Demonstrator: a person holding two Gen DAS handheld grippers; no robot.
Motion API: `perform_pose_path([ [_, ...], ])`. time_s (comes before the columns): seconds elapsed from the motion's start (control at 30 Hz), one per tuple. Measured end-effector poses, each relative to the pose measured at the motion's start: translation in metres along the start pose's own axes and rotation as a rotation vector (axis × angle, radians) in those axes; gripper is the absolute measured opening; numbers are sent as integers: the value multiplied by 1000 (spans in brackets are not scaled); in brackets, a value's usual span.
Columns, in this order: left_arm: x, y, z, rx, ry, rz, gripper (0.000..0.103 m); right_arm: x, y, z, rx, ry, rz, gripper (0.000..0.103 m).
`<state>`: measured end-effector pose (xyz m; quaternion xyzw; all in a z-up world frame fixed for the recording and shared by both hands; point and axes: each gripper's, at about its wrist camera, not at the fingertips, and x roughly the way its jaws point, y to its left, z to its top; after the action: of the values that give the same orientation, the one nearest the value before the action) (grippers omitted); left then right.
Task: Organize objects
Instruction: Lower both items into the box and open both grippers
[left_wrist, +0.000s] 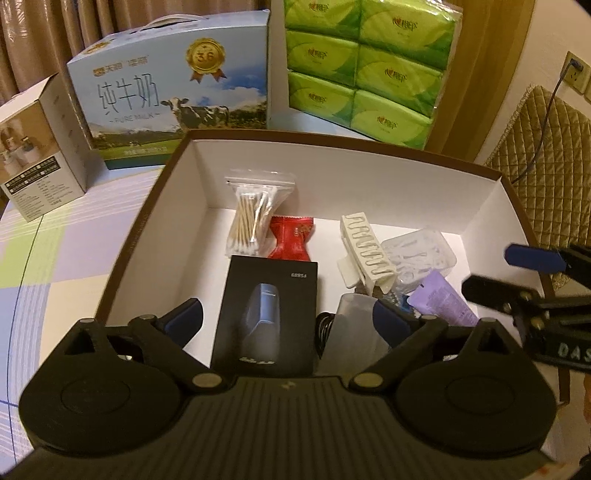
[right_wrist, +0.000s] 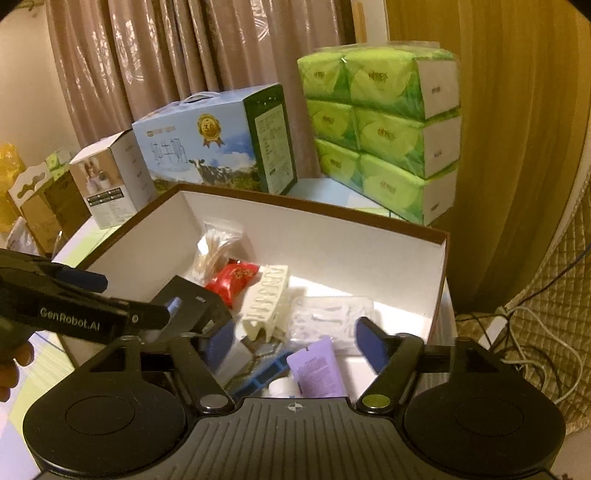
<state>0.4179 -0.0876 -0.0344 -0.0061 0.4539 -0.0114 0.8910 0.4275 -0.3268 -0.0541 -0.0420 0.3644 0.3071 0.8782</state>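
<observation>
The right tool (right_wrist: 295, 341), fingers spread, hangs over the white-lined box (right_wrist: 439, 266) above a purple tube (right_wrist: 317, 367).

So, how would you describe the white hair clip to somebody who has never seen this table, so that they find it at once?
Look into the open box with white inner walls and a brown rim, in front of the milk carton. The hair clip lies right of the red packet, against a clear plastic case. It alone is white with a row of interlocking teeth.
</observation>
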Motion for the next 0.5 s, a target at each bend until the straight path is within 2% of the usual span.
perform_pose_path([
  [0.07, -4, 2, -1, -4, -6, 6, 99, -7, 4, -2, 7, -12, -14, 95],
  [0.17, -11, 5, -3, -8, -13, 4, 99, -15, 10, -5, 19, -13, -15, 101],
  [0.5, -41, 5, -14, -14, -50, -6, 102, -38, 22, -14, 62, 14, -88, 101],
])
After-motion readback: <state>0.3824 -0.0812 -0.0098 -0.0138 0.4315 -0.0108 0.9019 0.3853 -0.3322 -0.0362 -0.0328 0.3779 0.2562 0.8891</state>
